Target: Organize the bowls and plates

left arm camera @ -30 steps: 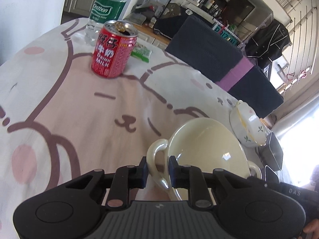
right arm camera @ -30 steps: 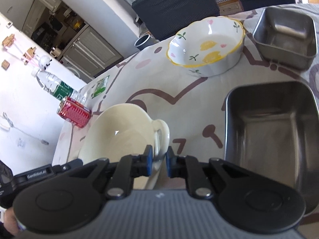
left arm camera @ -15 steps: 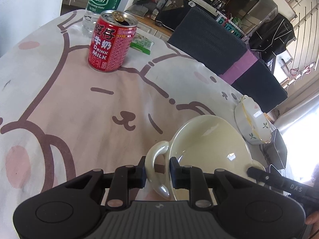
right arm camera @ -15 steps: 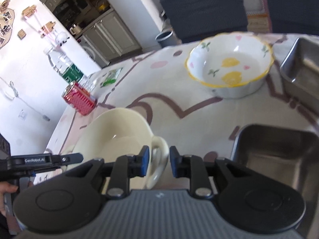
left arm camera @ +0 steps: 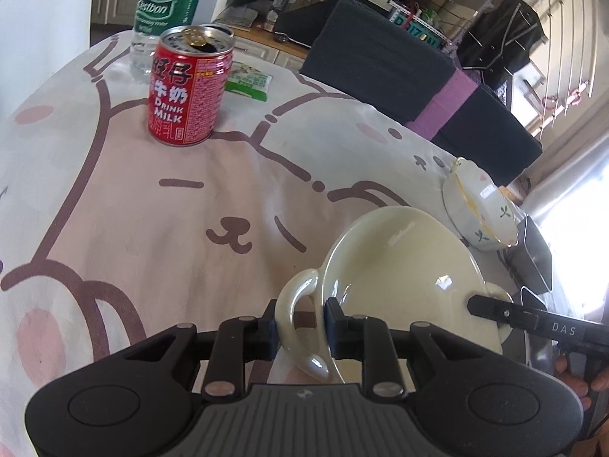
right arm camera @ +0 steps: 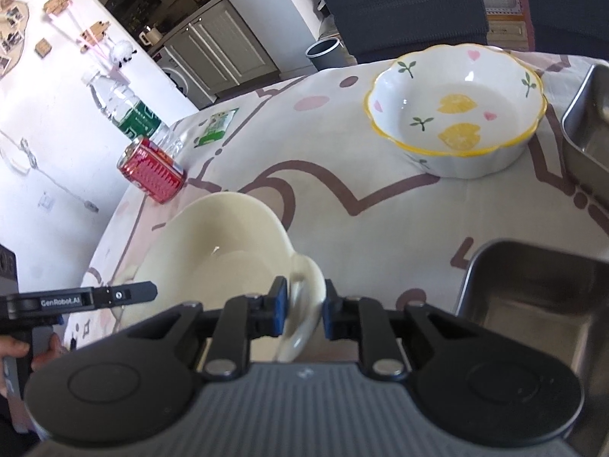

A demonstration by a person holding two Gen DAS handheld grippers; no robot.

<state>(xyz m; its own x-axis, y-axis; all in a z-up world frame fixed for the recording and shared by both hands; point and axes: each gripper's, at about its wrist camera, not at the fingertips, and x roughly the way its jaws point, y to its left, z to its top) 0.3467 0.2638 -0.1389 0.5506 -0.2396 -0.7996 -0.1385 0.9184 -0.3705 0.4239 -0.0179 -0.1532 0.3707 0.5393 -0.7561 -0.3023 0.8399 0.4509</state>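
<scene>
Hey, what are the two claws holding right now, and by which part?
Both hold the cream two-handled ceramic bowl. The left claw is shut on one loop handle; the right claw, jaws just closing, grips the opposite handle.

A: What clutter do you have on that cloth?
B: You've got a red milk can (left arm camera: 189, 87) upright, a water bottle (left arm camera: 164, 15) just behind it, and a green packet (left arm camera: 248, 83) lying flat nearby.
A: And past the table?
B: Dark chair (left arm camera: 384, 63), grey bin (right arm camera: 326, 53) on the floor.
</scene>
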